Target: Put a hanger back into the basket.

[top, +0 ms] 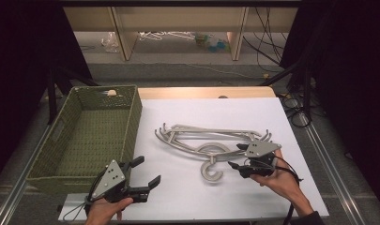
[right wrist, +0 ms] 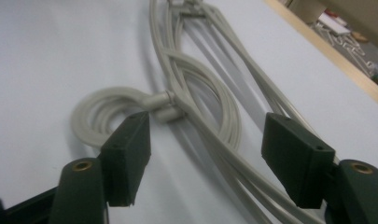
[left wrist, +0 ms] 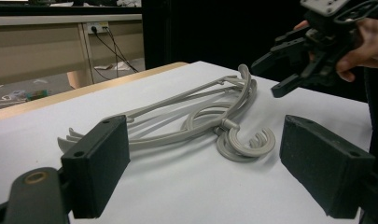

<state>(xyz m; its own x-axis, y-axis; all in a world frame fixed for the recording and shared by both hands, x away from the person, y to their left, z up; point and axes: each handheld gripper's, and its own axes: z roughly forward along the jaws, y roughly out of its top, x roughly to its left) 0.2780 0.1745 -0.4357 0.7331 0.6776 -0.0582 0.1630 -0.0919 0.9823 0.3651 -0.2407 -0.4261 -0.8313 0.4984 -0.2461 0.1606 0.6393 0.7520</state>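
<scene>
High view: hangers [top: 211, 140] lie crosswise, hooks toward the person.

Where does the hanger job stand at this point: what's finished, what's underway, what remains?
Done: nothing visible; the green basket looks empty. In hand: the right tongs sit open at the grey hangers piled on the white table, gripping nothing yet. The left tongs wait open near the basket. Left: grasping and moving the hangers, probably into the basket.
</scene>
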